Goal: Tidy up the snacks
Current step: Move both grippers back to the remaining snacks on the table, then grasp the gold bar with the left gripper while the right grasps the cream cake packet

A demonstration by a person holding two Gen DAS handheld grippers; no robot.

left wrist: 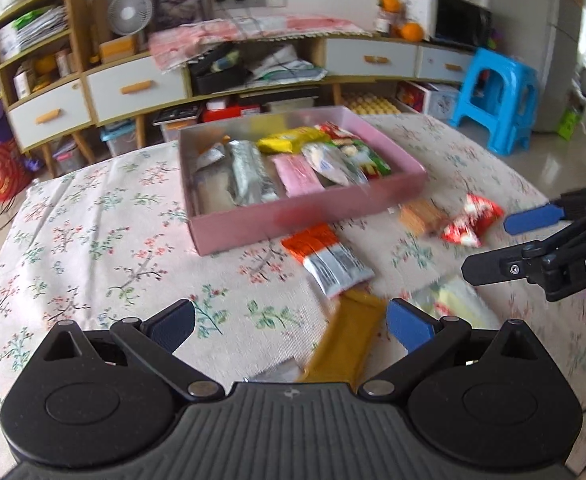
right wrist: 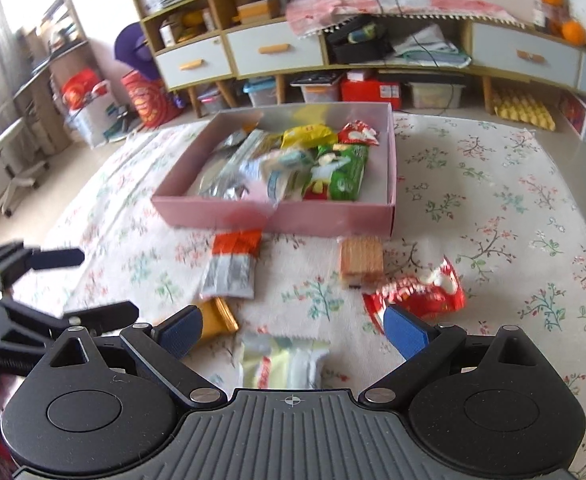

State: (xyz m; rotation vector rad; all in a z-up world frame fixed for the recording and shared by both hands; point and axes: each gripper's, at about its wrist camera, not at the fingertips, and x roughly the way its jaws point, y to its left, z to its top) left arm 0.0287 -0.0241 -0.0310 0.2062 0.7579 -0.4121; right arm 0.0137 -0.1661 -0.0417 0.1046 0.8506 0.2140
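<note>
A pink box (left wrist: 305, 216) (right wrist: 325, 216) on the floral tablecloth holds several snack packets. In front of it lie an orange-and-silver packet (left wrist: 329, 260) (right wrist: 233, 268), a wafer pack (left wrist: 419, 216) (right wrist: 361, 260), a red crinkled packet (left wrist: 471, 220) (right wrist: 417, 292), a mustard-yellow packet (left wrist: 349, 344) (right wrist: 217, 316) and a pale yellow-white packet (left wrist: 453, 304) (right wrist: 281, 360). My left gripper (left wrist: 291, 328) is open above the mustard packet, holding nothing. My right gripper (right wrist: 293, 330) is open over the pale packet, holding nothing. Each gripper shows in the other's view, the right gripper (left wrist: 493, 244) and the left gripper (right wrist: 89, 284).
The table's cloth (left wrist: 93, 240) (right wrist: 513, 200) spreads wide left and right of the box. Behind stand a long sideboard with drawers (left wrist: 133, 88) (right wrist: 277, 52), a fan (left wrist: 129, 12) and a blue stool (left wrist: 497, 96). Storage boxes sit on the floor under the sideboard.
</note>
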